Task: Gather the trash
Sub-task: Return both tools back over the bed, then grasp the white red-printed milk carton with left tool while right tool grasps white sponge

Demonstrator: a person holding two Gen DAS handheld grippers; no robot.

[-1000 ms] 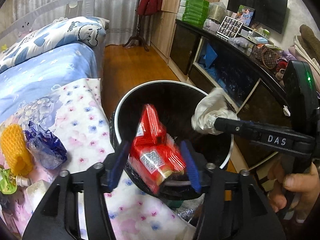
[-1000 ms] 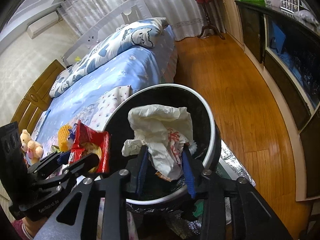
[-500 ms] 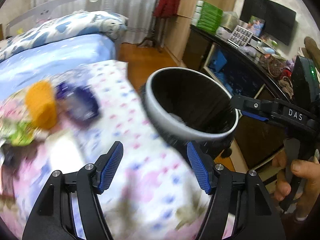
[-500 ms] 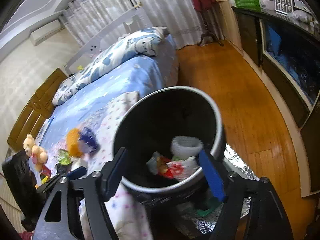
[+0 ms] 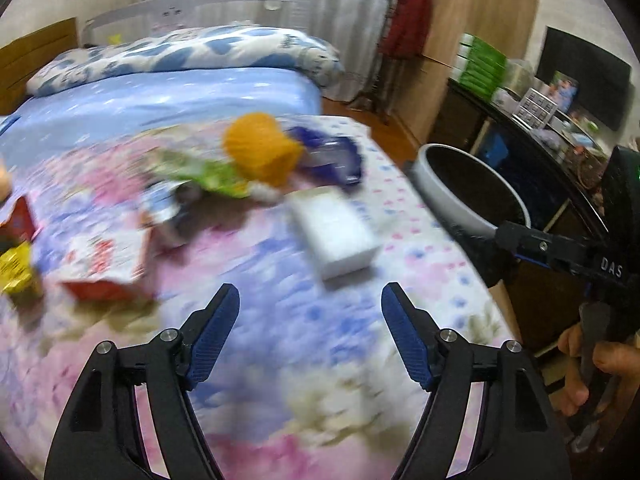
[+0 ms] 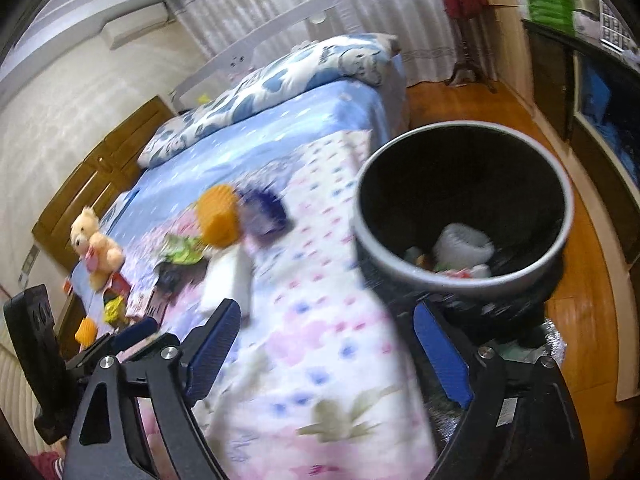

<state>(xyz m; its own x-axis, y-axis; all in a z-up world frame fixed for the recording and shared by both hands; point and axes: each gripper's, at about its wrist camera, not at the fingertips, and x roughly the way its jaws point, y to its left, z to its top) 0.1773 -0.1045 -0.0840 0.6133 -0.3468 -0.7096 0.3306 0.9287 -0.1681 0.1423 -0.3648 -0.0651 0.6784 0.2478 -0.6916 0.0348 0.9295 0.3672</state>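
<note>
The black bin with a grey rim (image 6: 460,282) stands beside the bed, holding a white crumpled wad (image 6: 460,240) and wrappers. My right gripper (image 6: 326,320) hangs at the bed's edge just left of the bin, jaws opening, nothing between them. My left gripper (image 5: 310,304) hovers over the floral sheet, jaws also opening and empty. On the sheet ahead lie a white box (image 5: 336,236), an orange foam net (image 5: 260,152), a purple wrapper (image 5: 332,156), a green wrapper (image 5: 208,172) and a red-and-white carton (image 5: 108,264). The view is motion-blurred.
A teddy bear (image 6: 96,244) sits on the bed at far left, and a yellow wrapper (image 5: 16,272) lies near it. A dark cabinet (image 5: 520,160) lined with clutter runs behind the bin. Wooden floor (image 6: 580,320) lies right of the bin. A hand (image 5: 592,364) holds the right gripper.
The left gripper let go of the red packet and the right of the white wad; both now lie in the bin. Both grippers opened and swung left from the bin over the bed.
</note>
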